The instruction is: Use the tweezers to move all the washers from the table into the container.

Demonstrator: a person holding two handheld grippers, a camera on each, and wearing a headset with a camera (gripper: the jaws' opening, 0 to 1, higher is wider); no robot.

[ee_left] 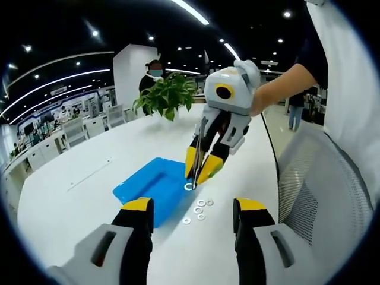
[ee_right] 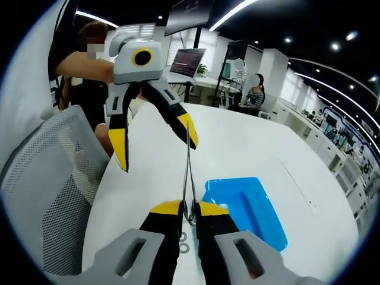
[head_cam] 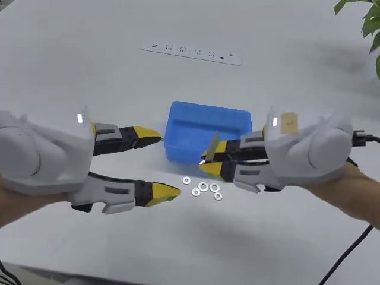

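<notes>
A white table (head_cam: 267,237) is seen from above, with a shallow blue container (head_cam: 208,127) near its middle. The right gripper (head_cam: 206,161) is clenched on a pair of slim metal tweezers (head_cam: 212,146), held just at the container's near edge. In the left gripper view the right gripper (ee_left: 199,172) is shown pointing downward, and the tweezers (ee_left: 198,148) are seen running from between its yellow-tipped jaws to a point at the container's (ee_left: 148,187) rim. A further washer (ee_left: 189,186) appears to be pinched at that tip, though this is too small to be told for certain. A loose cluster of five washers (head_cam: 203,186) is laid on the bare table just in front of the container, close below the tweezers' tip and apart from it. The left gripper (head_cam: 165,164) is held beside the container on its left, its jaws spread wide with nothing between them. In the right gripper view the tweezers (ee_right: 188,166) are seen rising straight up from the closed jaws of the right gripper (ee_right: 189,208), with the left gripper (ee_right: 155,149) facing them, jaws apart. A white power strip (head_cam: 190,52) is laid farther back on the table, and plant leaves (head_cam: 371,24) are seen at the far right corner.
</notes>
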